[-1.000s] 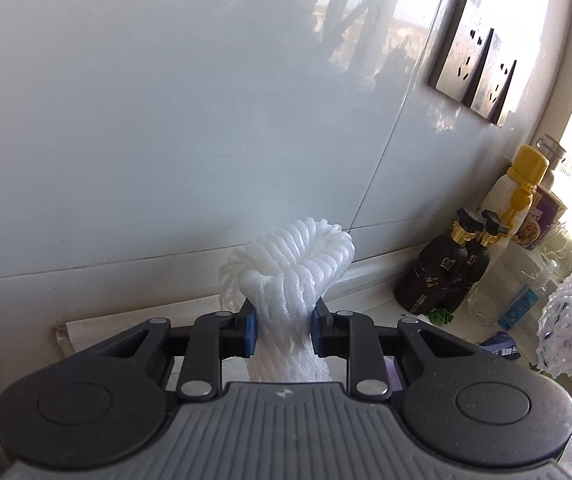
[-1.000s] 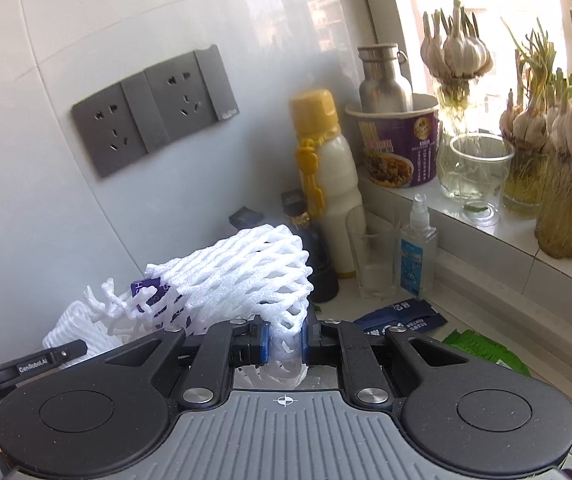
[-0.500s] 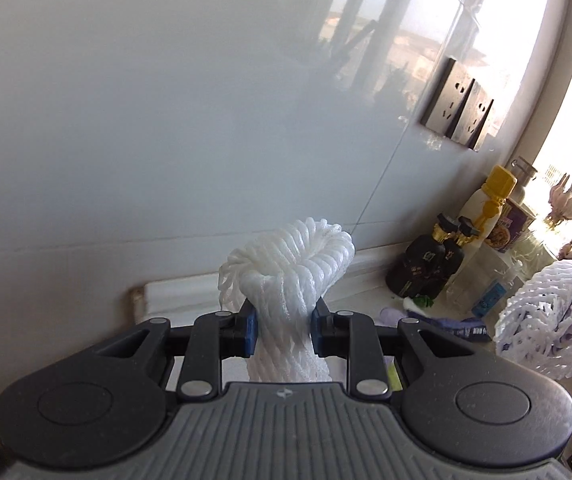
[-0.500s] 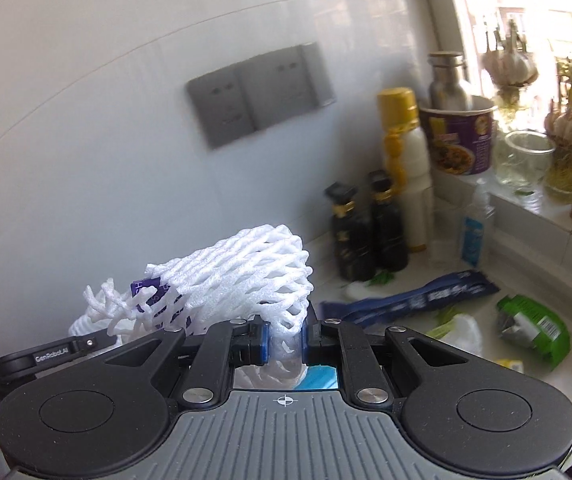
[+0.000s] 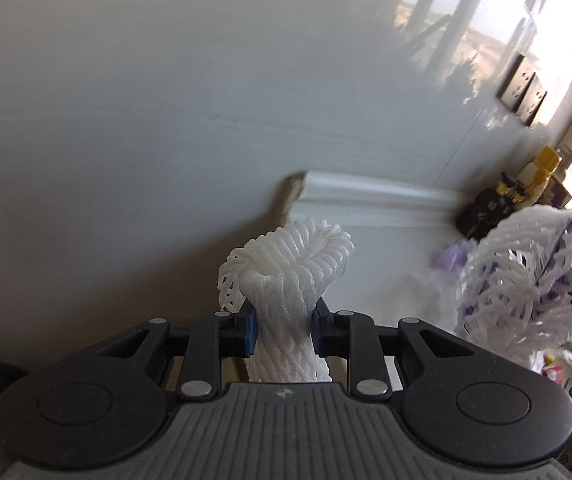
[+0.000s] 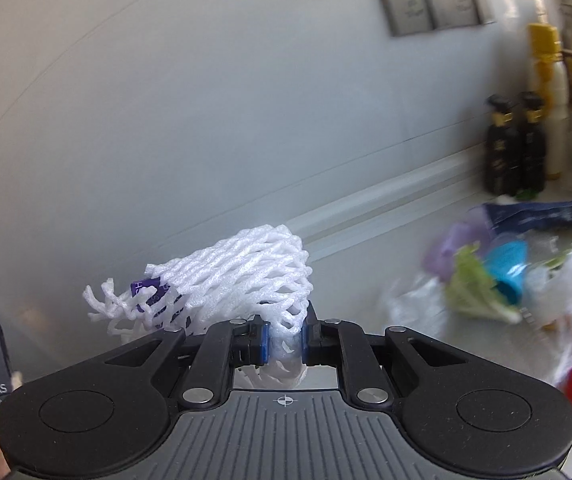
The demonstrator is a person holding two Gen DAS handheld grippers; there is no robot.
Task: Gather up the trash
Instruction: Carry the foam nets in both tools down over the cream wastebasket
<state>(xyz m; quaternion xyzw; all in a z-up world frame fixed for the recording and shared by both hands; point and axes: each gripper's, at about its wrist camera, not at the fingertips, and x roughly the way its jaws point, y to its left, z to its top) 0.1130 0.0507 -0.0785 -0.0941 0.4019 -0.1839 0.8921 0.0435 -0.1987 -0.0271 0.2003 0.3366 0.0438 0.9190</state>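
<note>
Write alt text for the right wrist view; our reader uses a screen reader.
The right gripper pinches a white foam net with a purple label, held before a pale tiled wall. At right, blurred wrappers litter the counter near two dark bottles.

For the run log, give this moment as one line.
left hand-held gripper: shut on twisted foam net | right hand-held gripper: shut on foam net

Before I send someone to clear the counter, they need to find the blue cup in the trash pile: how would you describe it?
Start from the grey wall sockets, drop past the two dark bottles to the litter on the counter. The blue cup lies tipped among it, beside green wrapping; it is the only bright turquoise piece.
</note>
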